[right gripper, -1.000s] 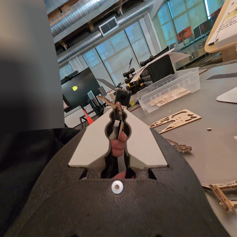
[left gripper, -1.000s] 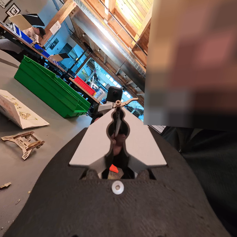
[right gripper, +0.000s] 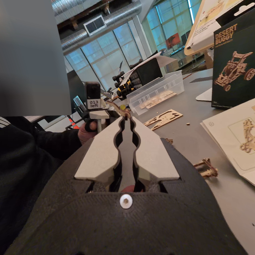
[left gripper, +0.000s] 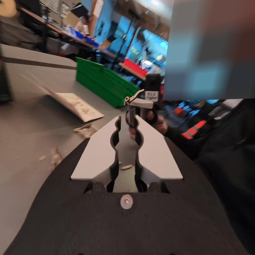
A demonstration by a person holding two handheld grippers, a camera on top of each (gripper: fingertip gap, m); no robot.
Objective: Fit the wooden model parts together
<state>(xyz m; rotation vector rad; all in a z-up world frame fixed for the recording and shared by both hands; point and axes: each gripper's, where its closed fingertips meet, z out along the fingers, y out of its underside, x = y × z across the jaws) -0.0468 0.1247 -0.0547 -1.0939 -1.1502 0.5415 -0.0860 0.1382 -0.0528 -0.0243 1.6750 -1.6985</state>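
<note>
Left of our landmark clear bin (right gripper: 155, 95) of flat wooden sheets, our left gripper (left gripper: 127, 118) stands spread and empty, our right gripper (right gripper: 126, 118) pinches the small curved wooden part (right gripper: 117, 109), and a half-built frame (right gripper: 205, 169) suggests much fitting remains, we judge.

**A shared workshop in an open industrial hall**

Exposed silver ducts (right gripper: 96, 15) and a vent grille (right gripper: 95, 25) run under the ceiling, above tall glass walls (right gripper: 104, 58). Long grey work tables (right gripper: 207, 124) carry parts bins: a green one (left gripper: 102, 81), a red one (left gripper: 134, 66) and a clear one (right gripper: 155, 95) holding wooden sheets. A laser-cut wooden sheet (right gripper: 164, 121), instruction pages (right gripper: 229, 140) and a dark kit box (right gripper: 234, 66) lie about. Another bench with blue bins (left gripper: 77, 34) stands farther back, though blurred.
</note>
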